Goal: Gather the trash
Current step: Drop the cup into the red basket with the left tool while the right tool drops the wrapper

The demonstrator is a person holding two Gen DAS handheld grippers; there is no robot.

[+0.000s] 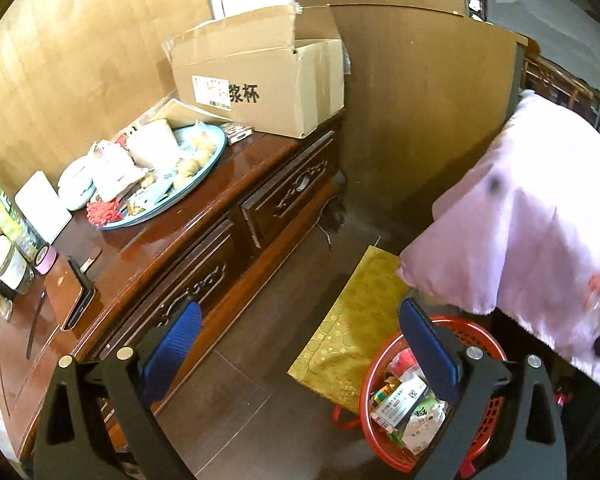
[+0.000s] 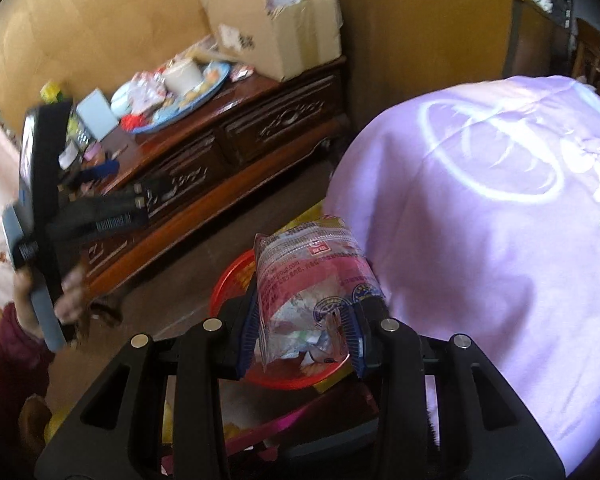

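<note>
A red plastic basket [image 1: 488, 420] stands on the floor with several wrappers and small boxes in it. It also shows in the right wrist view [image 2: 230, 280], partly hidden. My right gripper [image 2: 304, 332] is shut on a clear pink-printed snack bag [image 2: 312, 276] and holds it above the basket. My left gripper [image 1: 300, 344] is open and empty, over the floor between the cabinet and the basket. It also shows at the left of the right wrist view [image 2: 100, 172], blurred.
A dark wooden cabinet [image 1: 204, 240] carries a blue tray [image 1: 216, 148] of snacks and wrappers, a cardboard box [image 1: 268, 80], jars, a phone and a tape roll. A yellow mat [image 1: 352, 328] lies on the floor. A lilac cloth-covered object [image 2: 480, 240] stands at the right.
</note>
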